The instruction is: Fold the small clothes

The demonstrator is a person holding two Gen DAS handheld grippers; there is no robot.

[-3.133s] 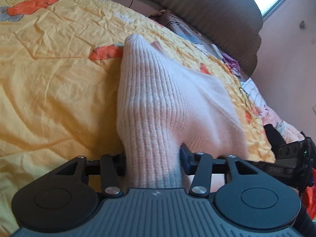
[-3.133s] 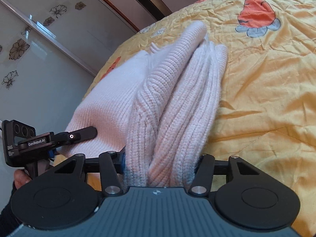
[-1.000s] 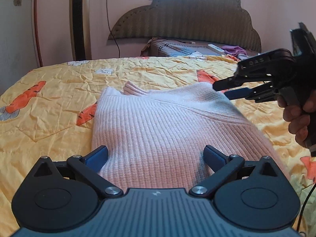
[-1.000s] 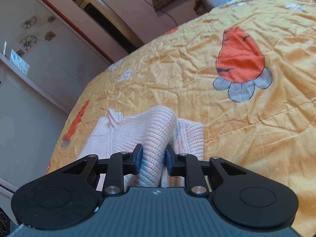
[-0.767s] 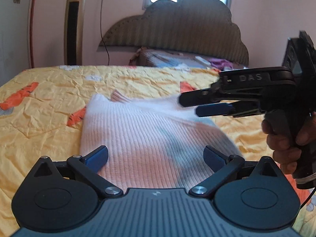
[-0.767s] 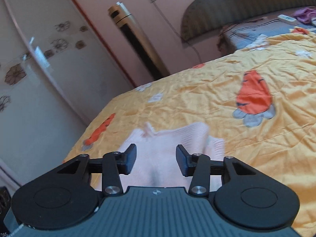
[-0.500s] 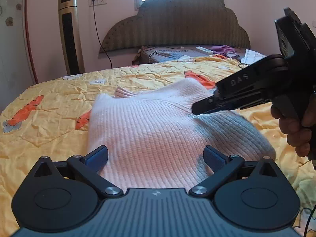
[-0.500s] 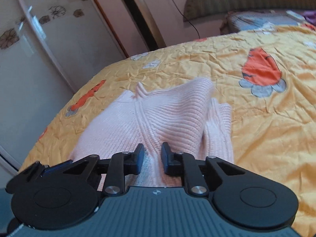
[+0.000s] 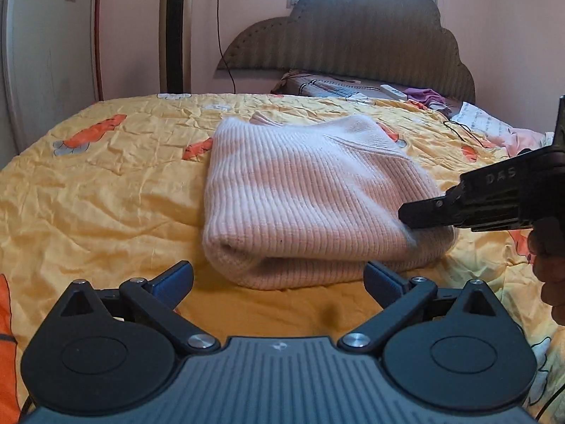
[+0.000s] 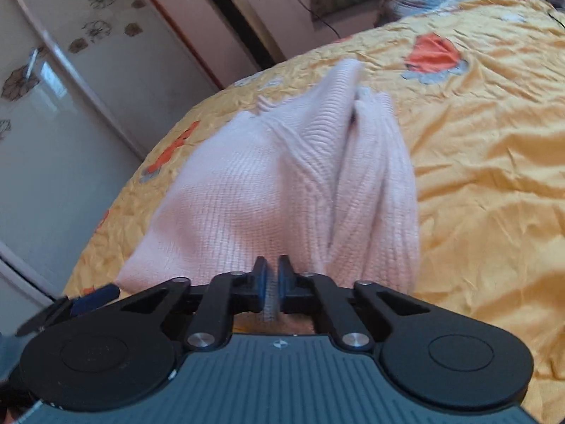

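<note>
— Right gripper (image 10: 271,275) pinched the pink sweater's (image 9: 303,198) near edge; left gripper (image 9: 279,282) gaped empty before it.
— And the sweater?
— Lay folded on the yellow quilt (image 9: 106,183). Probably tidying remained.

sweater (image 9: 303,198): ribbed pink knit, soft | bedspread (image 9: 106,190): crinkled yellow cloth | right tool (image 10: 271,279): matt black plastic
</note>
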